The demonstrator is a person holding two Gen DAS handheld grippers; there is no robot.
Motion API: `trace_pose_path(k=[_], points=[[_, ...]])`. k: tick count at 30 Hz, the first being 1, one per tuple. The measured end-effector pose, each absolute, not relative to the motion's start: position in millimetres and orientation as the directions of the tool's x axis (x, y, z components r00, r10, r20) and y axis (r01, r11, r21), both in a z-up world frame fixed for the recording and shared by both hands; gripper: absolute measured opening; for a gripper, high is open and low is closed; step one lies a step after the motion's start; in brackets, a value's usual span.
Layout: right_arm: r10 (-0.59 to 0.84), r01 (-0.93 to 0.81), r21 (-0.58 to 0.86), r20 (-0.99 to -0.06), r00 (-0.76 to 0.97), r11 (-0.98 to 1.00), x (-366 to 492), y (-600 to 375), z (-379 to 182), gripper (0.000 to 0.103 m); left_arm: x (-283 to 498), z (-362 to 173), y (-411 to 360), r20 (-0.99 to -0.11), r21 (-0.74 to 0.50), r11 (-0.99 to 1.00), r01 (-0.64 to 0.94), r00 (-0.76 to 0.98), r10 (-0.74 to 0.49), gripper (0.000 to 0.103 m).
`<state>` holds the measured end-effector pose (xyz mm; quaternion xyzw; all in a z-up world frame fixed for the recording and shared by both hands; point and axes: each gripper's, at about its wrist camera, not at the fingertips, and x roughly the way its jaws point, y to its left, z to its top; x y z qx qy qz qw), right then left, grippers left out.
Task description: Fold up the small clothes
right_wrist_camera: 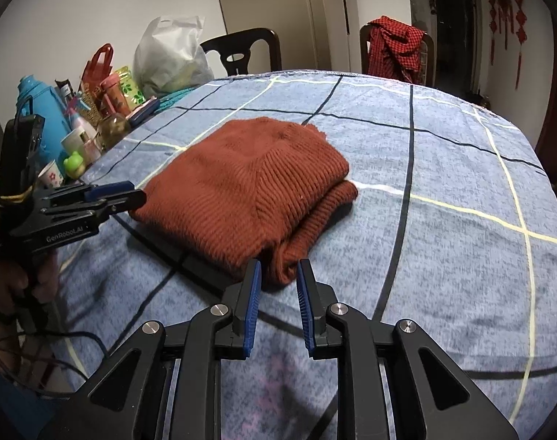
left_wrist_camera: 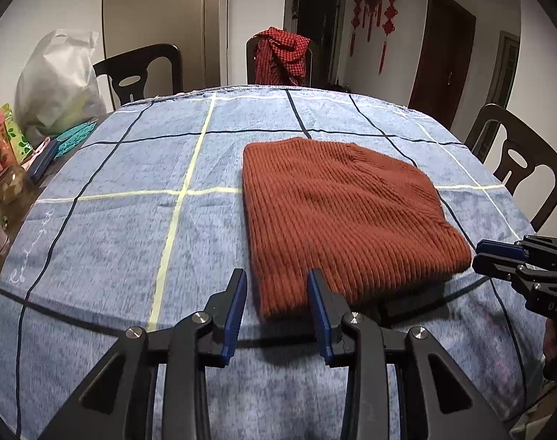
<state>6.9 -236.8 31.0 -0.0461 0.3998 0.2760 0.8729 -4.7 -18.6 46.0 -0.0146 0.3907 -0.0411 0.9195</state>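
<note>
Your left gripper [left_wrist_camera: 276, 278] and right gripper [right_wrist_camera: 278, 269] stand spread and empty just short of the folded rust-brown knit sweater [left_wrist_camera: 337, 212]; it looks soft, thick and floppy, so pinch all layers at its near corners.

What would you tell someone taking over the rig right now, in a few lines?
Left gripper: jaws open, empty, at the near edge of the rust knit sweater.
Right gripper: jaws open, empty, facing the sweater's near folded corner.
Sweater: lies folded in a compact stack on the blue checked tablecloth, held by neither gripper.
Done: sweater looks folded at least once, layers visible in the right wrist view.
Left: probably a final fold or tidy; judge before gripping. A red checked garment hangs on the far chair, untouched.
</note>
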Motion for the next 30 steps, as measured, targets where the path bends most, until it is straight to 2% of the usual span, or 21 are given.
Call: trace_pose_path(k=[2,16,18,20,30], points=[[0.427,-0.519,0.117,-0.732,0.531,0.847,2.8,-235.9,28.5,0.036,-7.7,43.5,-18.4,-0.722,-0.054,0.996,0.067,0.687,-0.085,0.038],[0.349,-0.516,0.034,-0.773,0.529,0.856,-8.3,-234.5,10.0,0.036,-17.2,17.0,-11.8,-0.775,-0.022,0.999,0.041,0.631,-0.043,0.041],[0.326,-0.51,0.017,-0.788,0.523,0.86,-7.5,-234.0,4.7,0.037,-18.7,16.6,-11.1,-0.773,-0.02,0.999,0.04,0.633,-0.041,0.044],[0.329,-0.509,0.019,-0.784,0.526,0.861,-8.2,-235.0,4.0,0.042,-18.8,16.3,-9.8,-0.772,-0.023,0.999,0.038,0.634,-0.042,0.046],[0.335,-0.512,0.021,-0.78,0.529,0.859,-7.4,-237.1,2.7,0.046,-19.2,14.3,-8.9,-0.763,-0.02,0.999,0.04,0.645,-0.041,0.055]])
